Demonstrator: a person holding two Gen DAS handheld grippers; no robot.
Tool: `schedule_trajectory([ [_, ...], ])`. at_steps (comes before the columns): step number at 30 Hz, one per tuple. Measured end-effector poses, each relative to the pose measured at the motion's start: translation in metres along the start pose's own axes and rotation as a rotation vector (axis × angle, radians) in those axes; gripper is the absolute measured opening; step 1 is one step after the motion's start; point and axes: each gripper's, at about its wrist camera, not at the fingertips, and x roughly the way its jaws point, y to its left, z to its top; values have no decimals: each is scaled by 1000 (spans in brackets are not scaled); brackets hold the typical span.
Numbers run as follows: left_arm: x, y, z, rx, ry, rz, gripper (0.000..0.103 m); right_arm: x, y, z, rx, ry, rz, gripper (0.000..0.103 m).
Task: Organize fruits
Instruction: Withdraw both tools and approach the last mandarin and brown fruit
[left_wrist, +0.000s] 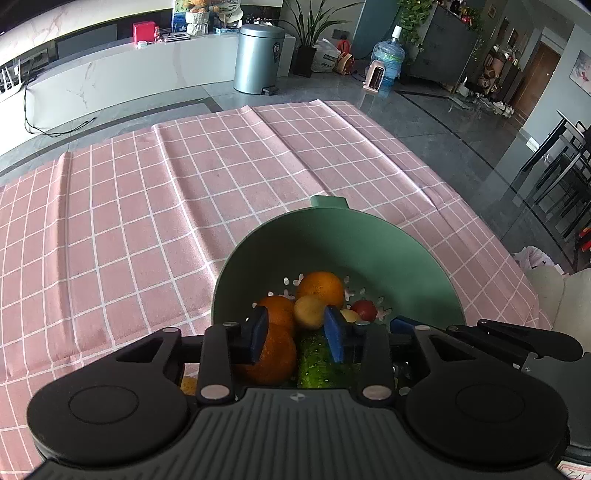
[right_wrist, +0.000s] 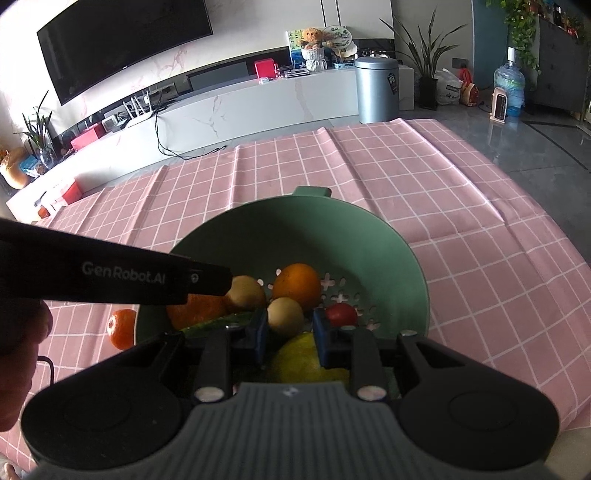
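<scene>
The green bowl (right_wrist: 388, 236) held oranges (right_wrist: 296, 286), a lemon (right_wrist: 306, 360), a tomato (right_wrist: 341, 314) and a cucumber (left_wrist: 317, 363). Above the bowl, the left gripper (left_wrist: 299, 332) stood spread and empty; the right gripper (right_wrist: 290, 332) gripped nothing visible, its state unclear. One orange (right_wrist: 122, 328) beside the bowl was partly hidden.

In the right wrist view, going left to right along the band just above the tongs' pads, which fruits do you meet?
Orange on the cloth outside the bowl → orange under the left tongs' arm → small yellowish fruit → small red fruit.
</scene>
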Motion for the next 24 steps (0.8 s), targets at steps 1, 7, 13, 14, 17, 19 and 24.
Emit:
schedule_trajectory([
  [1,-3,-1,0,5,-6,-4,45,-2,0,0,1,-3,-2,26],
  [7,-23,-7,-1,34,-53,2,47,-16,5,1,7,-27,-7,35],
  [13,-57,-8,-8,76,-128,55,52,-41,12,0,23,-86,7,42],
  [14,-63,-7,-10,80,-140,63,52,-47,14,-1,27,-101,12,42],
  [17,-83,-3,-19,99,-178,89,52,-64,23,-6,38,-151,23,46],
  [19,-96,0,-27,115,-201,112,52,-75,31,-11,42,-179,28,47],
  [24,-116,11,-51,138,-236,179,54,-95,53,-27,27,-210,52,50],
])
